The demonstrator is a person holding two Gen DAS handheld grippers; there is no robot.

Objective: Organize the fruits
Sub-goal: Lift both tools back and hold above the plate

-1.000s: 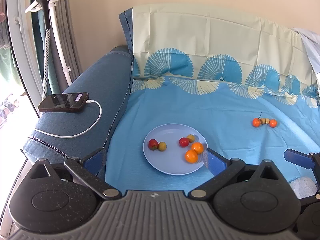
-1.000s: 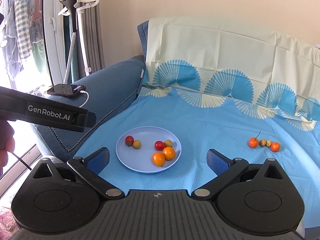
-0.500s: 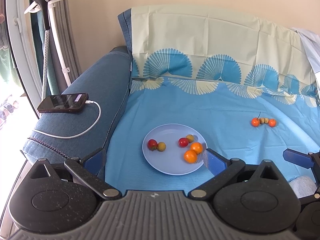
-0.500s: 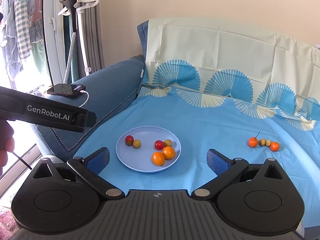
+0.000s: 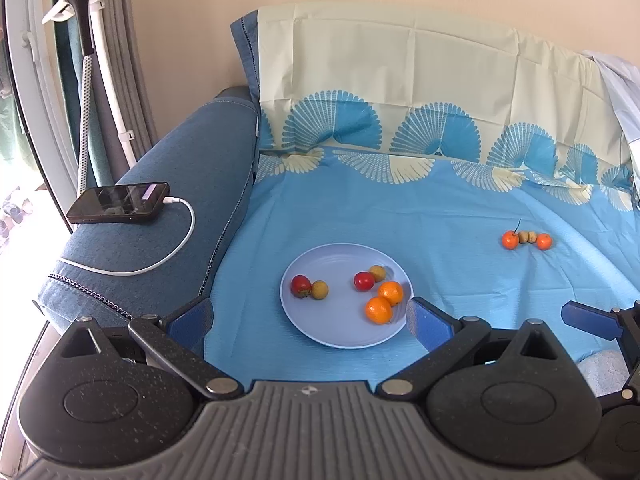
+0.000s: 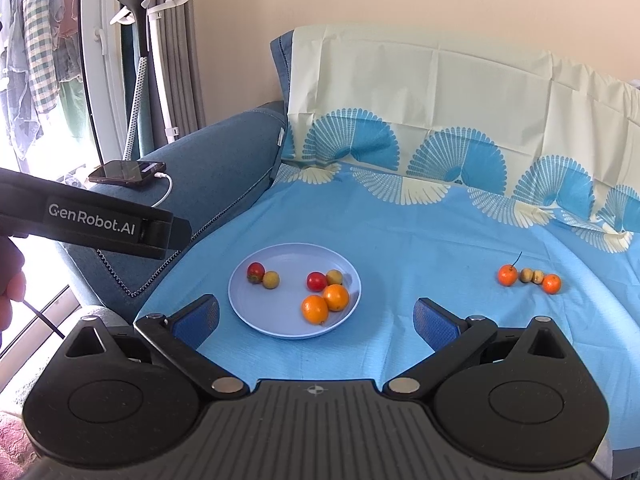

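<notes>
I've got both grippers, L (image 5: pixel 308 316) & R (image 6: pixel 316 318), spread wide, nothing held; plate (image 6: pixel 256 320) w/ six fruits, four more (image 6: pixel 528 277) loose on cloth

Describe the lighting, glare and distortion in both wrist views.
Left wrist view: daylight from the window blows out the left edge; the phone screen carries a reflection; fisheye bends the sofa back and darkens the corners. Right wrist view: the same window is overexposed; the plate and fruit stay sharp and evenly lit, with soft shadows.
</notes>
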